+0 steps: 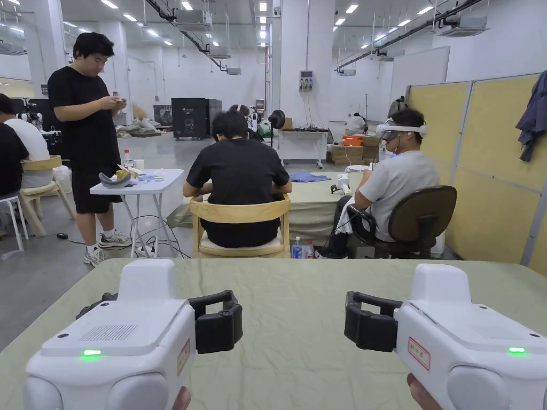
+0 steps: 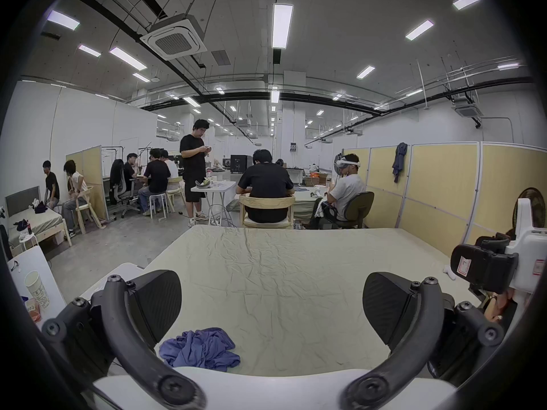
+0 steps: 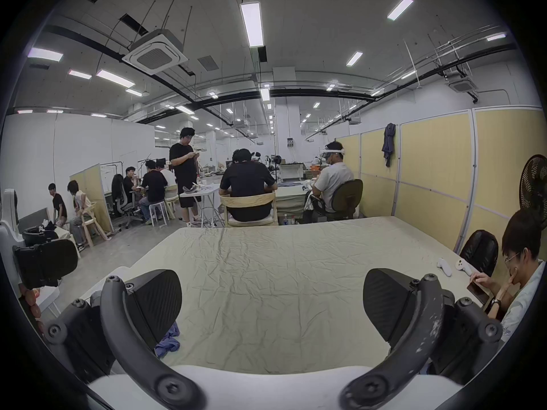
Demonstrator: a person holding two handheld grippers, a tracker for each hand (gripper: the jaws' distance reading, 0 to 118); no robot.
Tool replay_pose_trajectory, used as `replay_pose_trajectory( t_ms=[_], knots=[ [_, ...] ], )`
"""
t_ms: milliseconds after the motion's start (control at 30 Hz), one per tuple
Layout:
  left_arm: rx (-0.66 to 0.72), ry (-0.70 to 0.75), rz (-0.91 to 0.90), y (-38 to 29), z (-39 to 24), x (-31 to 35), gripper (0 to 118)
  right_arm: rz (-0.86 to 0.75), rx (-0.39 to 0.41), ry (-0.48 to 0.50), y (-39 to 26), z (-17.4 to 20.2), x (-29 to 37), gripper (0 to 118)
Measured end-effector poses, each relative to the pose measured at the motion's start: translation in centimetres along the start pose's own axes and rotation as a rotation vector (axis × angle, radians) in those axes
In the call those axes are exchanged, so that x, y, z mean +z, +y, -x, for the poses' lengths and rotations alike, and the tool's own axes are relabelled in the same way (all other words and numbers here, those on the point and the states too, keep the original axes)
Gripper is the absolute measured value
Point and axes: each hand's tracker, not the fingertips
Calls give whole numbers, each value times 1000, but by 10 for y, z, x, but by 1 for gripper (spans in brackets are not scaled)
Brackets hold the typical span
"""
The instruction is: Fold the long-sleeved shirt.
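Both tools [image 2: 272, 307] [image 3: 272, 307] wide open, empty (shirt [image 2: 199, 348] crumpled, untouched).

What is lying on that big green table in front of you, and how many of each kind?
Crumpled blue shirt: 1
White handheld controllers at the table's right edge: 2
Dark phone under a seated person's hand: 1
Total: 4

The left gripper and right gripper are held over the table, jaws apart, holding nothing.
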Motion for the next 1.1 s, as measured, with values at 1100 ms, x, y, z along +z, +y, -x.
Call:
replay_pose_trajectory(
  t_ms=[1100],
  knots=[
    [10, 1, 1, 2, 2, 2, 118, -6, 4, 1, 2, 1, 2, 118]
  ],
)
